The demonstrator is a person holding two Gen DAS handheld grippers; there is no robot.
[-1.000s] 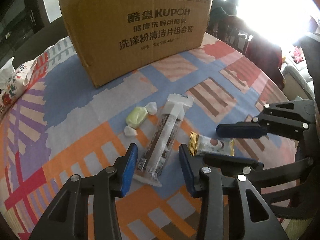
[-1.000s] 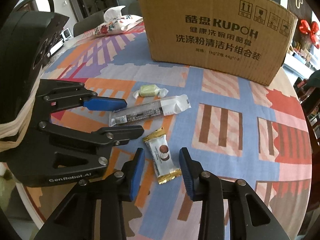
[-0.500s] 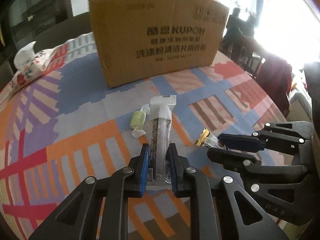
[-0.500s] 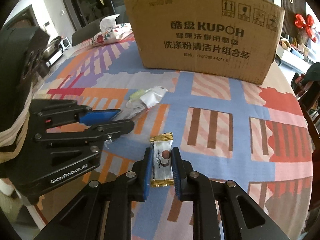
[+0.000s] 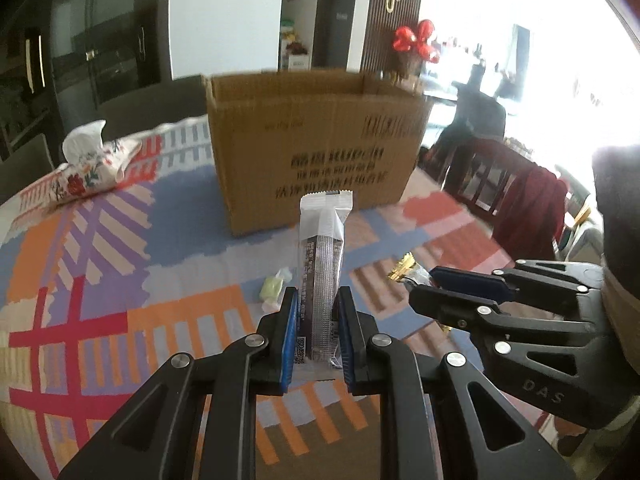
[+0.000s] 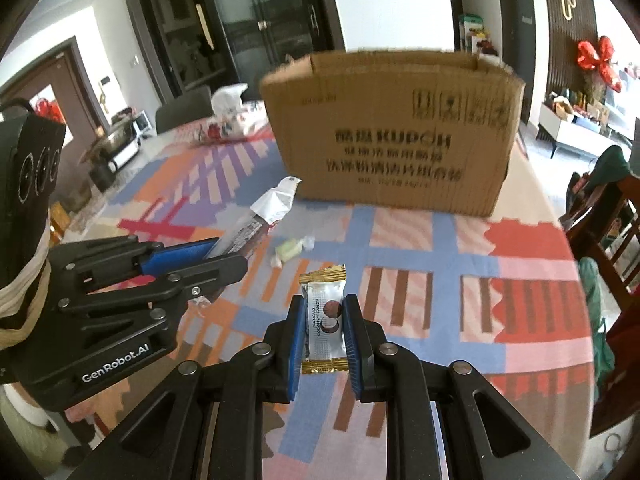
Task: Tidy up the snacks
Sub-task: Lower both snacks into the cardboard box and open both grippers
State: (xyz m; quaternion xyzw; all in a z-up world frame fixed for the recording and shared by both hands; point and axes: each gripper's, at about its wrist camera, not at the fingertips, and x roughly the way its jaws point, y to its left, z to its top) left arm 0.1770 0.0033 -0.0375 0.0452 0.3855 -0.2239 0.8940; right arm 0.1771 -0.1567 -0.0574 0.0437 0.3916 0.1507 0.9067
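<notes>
In the left wrist view, a change from a moment ago is noted: the long snack bar (image 5: 322,280), which was lying flat on the worktop (image 5: 100,280) between open jaws, is now clamped near its lower end by the left gripper (image 5: 316,336) and is raised clear of the patterned cloth, its white crimped top pointing at the cardboard box (image 5: 316,148) on the far side. The jaws are closed to the width of the wrapper, with the blue pads pressed against both edges. A small green candy (image 5: 272,290) is left on the worktop just left of the bar, and a tissue pack (image 5: 88,164) is seen far left. The right gripper is visible at the right, with a gold wrapper end showing beyond its tips.

In the right wrist view, the same change is seen: the gold-edged candy packet (image 6: 324,322), previously flat on the cloth, is now pinched by its two long sides in the right gripper (image 6: 322,336) and held above the worktop. The jaws are drawn in to the packet's width. The left gripper is seen at the left with the bar in its grip, and the box stands straight ahead, its top open.

Both pickups are judged complete; carrying each snack up and over the box rim is judged to be the step in hand, with the green candy yet to be collected.
</notes>
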